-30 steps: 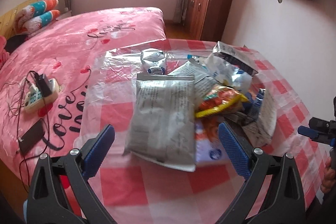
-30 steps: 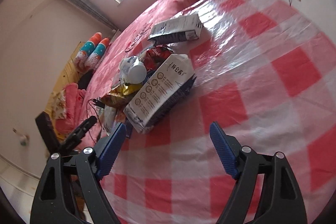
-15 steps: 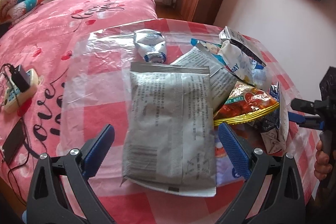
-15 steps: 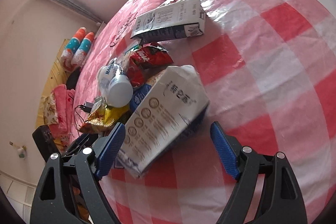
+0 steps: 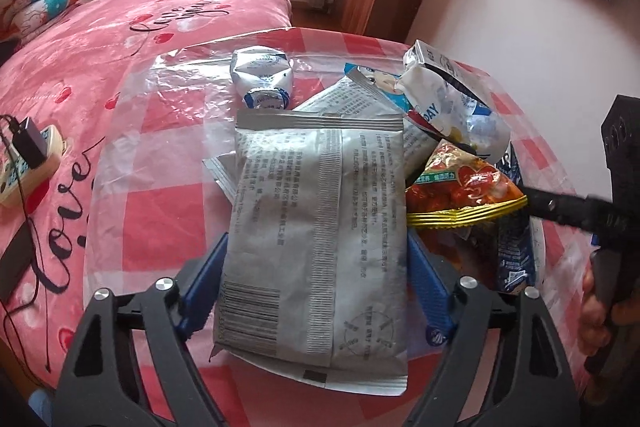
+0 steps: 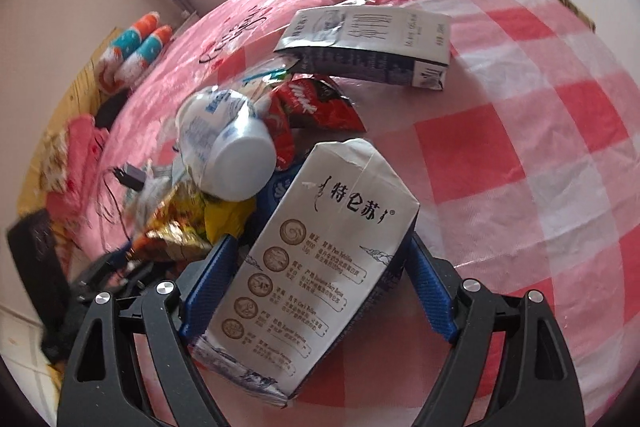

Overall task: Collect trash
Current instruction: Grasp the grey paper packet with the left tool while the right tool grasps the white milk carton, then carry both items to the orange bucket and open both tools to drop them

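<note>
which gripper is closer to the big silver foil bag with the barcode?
Left. The left gripper straddles the silver foil bag, jaws closing around it. The right gripper is off to the bag's right, straddling a white milk carton.

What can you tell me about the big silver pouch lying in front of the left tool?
The silver pouch is a flat, matte foil packet, back side up: grey printed text, a ribbed centre seam, a barcode at its near left corner, crimped ends. It lies lengthwise on the checked table, overlapping a second silver packet and meeting the red and gold snack bag. The left tool straddles its near half, jaws closing, blue pads at its edges.
</note>
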The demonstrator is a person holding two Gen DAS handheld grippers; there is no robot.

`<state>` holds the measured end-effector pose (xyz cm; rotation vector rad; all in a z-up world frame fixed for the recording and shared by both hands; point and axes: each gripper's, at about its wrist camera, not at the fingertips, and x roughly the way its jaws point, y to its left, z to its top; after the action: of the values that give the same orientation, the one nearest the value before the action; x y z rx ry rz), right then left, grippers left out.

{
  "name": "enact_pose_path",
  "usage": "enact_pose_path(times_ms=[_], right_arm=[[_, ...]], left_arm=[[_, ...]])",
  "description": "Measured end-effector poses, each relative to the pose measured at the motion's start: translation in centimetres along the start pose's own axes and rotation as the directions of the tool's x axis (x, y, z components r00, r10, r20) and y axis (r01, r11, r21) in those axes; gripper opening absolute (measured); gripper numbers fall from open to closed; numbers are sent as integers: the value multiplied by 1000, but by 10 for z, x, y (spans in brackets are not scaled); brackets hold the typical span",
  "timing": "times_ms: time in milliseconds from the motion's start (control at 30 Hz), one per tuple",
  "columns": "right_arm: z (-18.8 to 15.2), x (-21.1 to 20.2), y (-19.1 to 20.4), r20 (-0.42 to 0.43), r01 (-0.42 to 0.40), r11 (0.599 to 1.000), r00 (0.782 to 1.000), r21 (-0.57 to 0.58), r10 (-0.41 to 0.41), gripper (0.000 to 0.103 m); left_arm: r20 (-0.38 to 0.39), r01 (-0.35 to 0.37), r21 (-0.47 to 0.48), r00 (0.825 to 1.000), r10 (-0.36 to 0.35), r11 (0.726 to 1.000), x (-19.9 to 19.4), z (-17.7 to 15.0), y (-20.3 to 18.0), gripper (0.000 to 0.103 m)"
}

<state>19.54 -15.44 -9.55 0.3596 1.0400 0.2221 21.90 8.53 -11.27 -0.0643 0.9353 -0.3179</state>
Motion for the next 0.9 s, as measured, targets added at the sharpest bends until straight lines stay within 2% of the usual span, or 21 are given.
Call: enact_pose_path(times_ms=[133, 300, 467, 733, 900], right_arm=[[-6, 3, 7, 10, 26, 999, 1000, -45, -26, 81], [-15, -1, 10, 19, 33, 996, 999, -79, -32, 74], [-28, -8, 6, 26, 16, 997, 1000, -82, -14, 68], [-50, -23, -3, 47, -17, 998, 999, -66, 20, 68], [-58, -30, -8, 48, -68, 997, 996, -39, 70, 68]], left_arm=[[10, -1, -31, 1000, 2, 1000, -7, -6, -6, 74], [22, -14, -59, 1000, 15, 998, -15, -16, -11, 71], [39, -11, -93, 999, 14, 996, -26, -31, -11, 70], [72, -8, -151, 997, 19, 989, -50, -55, -3, 70], [85, -13, -177, 996, 28, 984, -65, -73, 1, 70]])
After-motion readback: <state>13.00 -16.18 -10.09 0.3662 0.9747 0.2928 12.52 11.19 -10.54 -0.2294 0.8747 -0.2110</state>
